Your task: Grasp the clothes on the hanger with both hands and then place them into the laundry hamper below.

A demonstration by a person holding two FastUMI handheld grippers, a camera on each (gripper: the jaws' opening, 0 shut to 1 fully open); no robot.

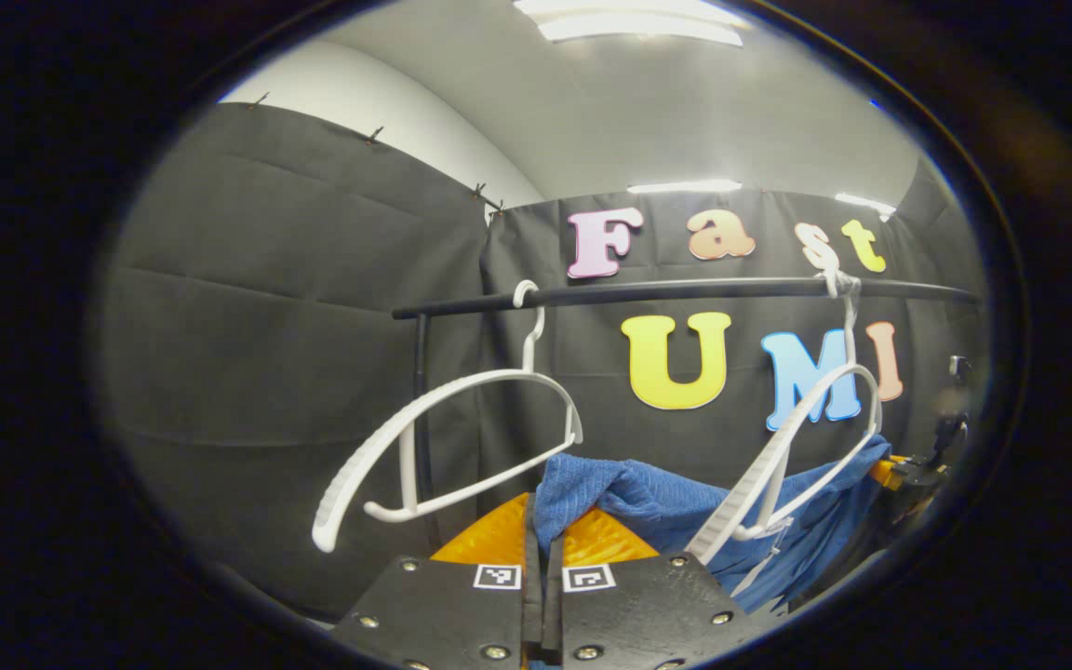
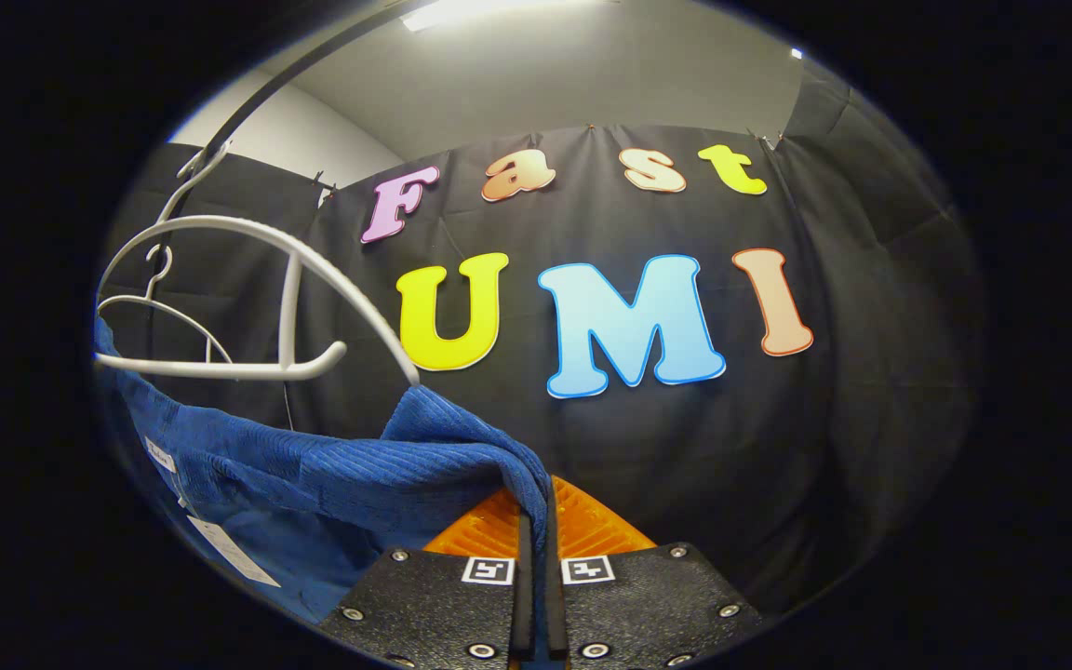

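Black cloth walls (image 1: 294, 307) pinned along their top edge enclose the booth beneath a pale grey ceiling (image 1: 685, 102) with bright white strip lights (image 1: 638, 20), and a dark horizontal metal rail (image 1: 685, 290) spans the back.

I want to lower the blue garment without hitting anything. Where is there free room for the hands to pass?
Free: right of the blue garment, before the black cloth wall. Crowded: the two white hangers under the rail, right above the garment both tools pinch.
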